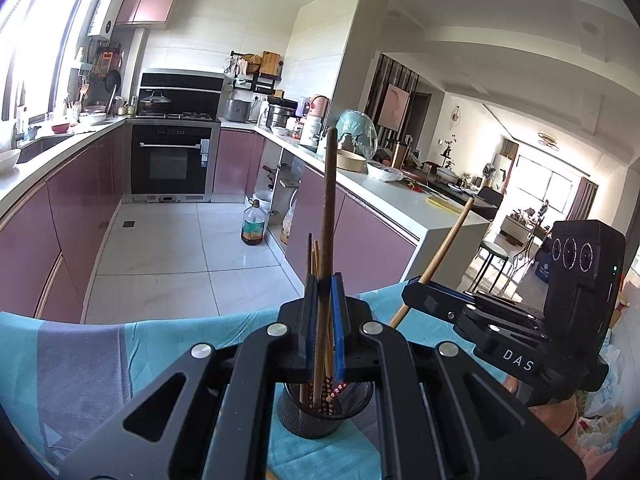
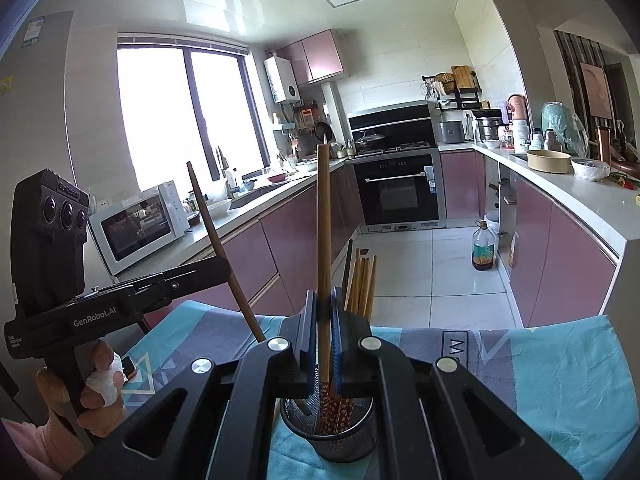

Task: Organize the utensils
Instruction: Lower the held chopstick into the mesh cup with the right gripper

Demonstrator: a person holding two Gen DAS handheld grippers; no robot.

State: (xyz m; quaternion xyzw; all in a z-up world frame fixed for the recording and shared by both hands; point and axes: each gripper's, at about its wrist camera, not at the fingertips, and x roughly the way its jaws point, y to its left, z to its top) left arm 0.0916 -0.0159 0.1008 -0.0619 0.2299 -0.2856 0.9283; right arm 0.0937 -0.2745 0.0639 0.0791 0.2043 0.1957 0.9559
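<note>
A black mesh cup (image 1: pixel 320 416) (image 2: pixel 332 436) stands on the teal and grey cloth (image 1: pixel 80 360), with several chopsticks (image 2: pixel 362 280) upright in it. My left gripper (image 1: pixel 324 292) is shut on a dark brown chopstick (image 1: pixel 330 200) that stands upright with its lower end inside the cup. My right gripper (image 2: pixel 323 308) is shut on a lighter wooden chopstick (image 2: pixel 323 220), whose red patterned end also reaches into the cup. Each view shows the other gripper from the side: the right gripper (image 1: pixel 416 292) with its slanted chopstick (image 1: pixel 448 240), and the left gripper (image 2: pixel 224 264) with the dark chopstick (image 2: pixel 216 240).
A person's hand (image 2: pixel 96 384) with a bandaged finger holds the left tool. Beyond the cloth's far edge lies a tiled kitchen floor with an oil bottle (image 1: pixel 253 226). Pink cabinets line both sides, with a white microwave (image 2: pixel 140 224) on the left counter and an oven (image 1: pixel 171 160) at the back.
</note>
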